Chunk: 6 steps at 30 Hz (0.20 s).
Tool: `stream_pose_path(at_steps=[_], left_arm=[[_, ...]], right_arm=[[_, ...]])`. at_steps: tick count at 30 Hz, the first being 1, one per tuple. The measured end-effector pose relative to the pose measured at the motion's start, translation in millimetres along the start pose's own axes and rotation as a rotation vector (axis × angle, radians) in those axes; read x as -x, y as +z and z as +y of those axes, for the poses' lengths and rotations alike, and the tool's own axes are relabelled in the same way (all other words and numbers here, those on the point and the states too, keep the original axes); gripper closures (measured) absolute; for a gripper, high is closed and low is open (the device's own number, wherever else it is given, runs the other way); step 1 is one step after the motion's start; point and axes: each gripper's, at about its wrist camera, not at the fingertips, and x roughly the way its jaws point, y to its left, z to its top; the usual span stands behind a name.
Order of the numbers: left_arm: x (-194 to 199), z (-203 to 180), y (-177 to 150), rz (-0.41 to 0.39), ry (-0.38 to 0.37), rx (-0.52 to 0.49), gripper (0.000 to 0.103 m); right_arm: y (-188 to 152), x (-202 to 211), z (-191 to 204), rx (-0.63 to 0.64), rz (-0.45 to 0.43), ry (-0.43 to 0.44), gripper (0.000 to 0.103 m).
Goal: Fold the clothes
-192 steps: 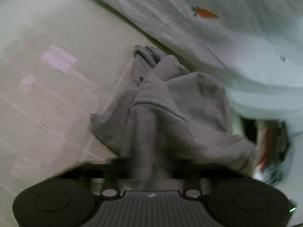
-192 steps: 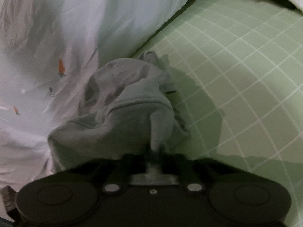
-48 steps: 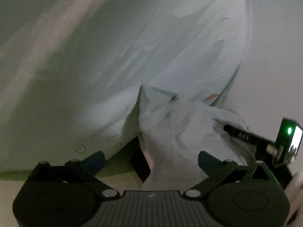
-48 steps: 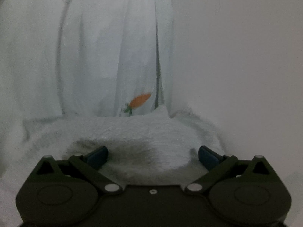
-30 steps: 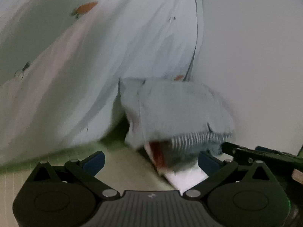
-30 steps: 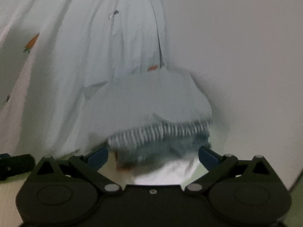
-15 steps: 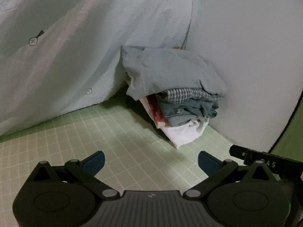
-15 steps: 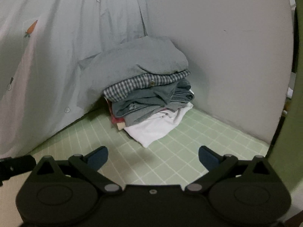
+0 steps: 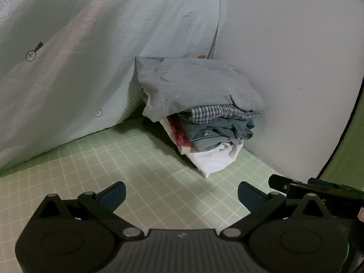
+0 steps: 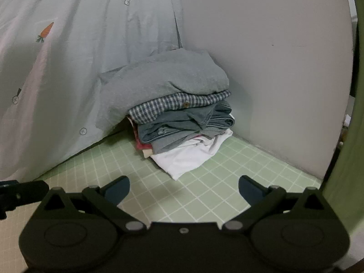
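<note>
Against the wall corner I find the folded clothes stack (image 10: 179, 118) on the green mat (image 10: 204, 193), grey garment (image 9: 195, 86) uppermost; left gripper (image 9: 181, 194) and right gripper (image 10: 183, 187) spread wide, empty.

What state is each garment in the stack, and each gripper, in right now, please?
Grey garment: folded, on top, one edge drooping.
Checked shirt: folded, second.
Blue denim garment: folded, beneath it.
White garment: folded, at the bottom.
Left gripper: open, empty.
Right gripper: open, empty.
</note>
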Motion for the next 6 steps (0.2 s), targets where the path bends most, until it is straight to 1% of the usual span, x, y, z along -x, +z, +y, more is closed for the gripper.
stream_pose_path(at_steps=[6], left_arm=[[1.7, -1.5, -1.5, 0.0, -0.012, 0.007, 0.0]], right_arm=[[-1.2, 3.7, -0.7, 0.0, -0.001, -0.001, 0.0]])
